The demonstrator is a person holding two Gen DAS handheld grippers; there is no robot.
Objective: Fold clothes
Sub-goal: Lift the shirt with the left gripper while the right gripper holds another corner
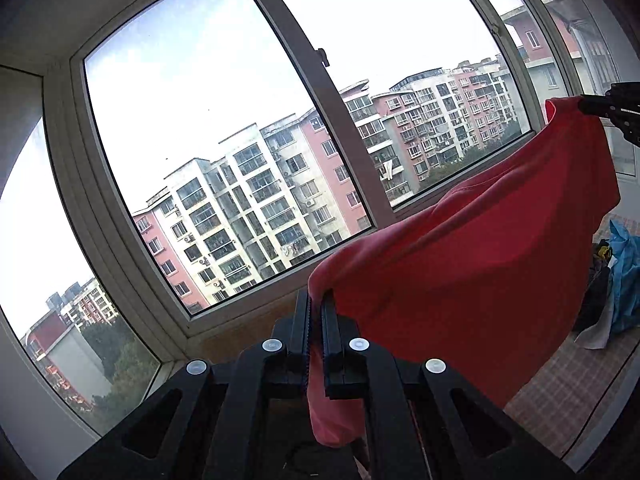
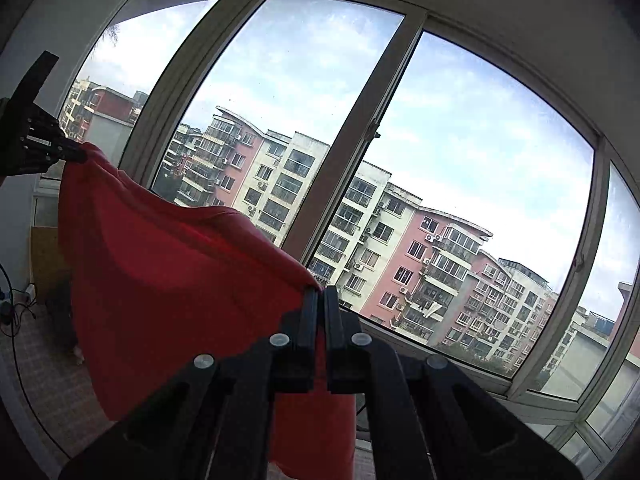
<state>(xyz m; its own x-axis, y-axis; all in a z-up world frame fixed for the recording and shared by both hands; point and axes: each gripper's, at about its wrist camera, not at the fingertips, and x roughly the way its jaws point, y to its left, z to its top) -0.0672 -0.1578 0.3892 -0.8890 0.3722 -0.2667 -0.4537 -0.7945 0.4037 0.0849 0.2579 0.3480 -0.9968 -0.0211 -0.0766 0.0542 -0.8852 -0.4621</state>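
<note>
Big windows [image 1: 224,152] face apartment blocks [image 2: 400,248]; left gripper [image 1: 316,300] and right gripper [image 2: 320,296] each clench the red garment [image 1: 480,248], perhaps a shirt, stretched between them

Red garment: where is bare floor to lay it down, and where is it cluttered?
The red garment hangs between the left gripper and right gripper. Bare checked floor shows beside it, below the blue bag pile. In the right wrist view, cables crowd the far wall.
</note>
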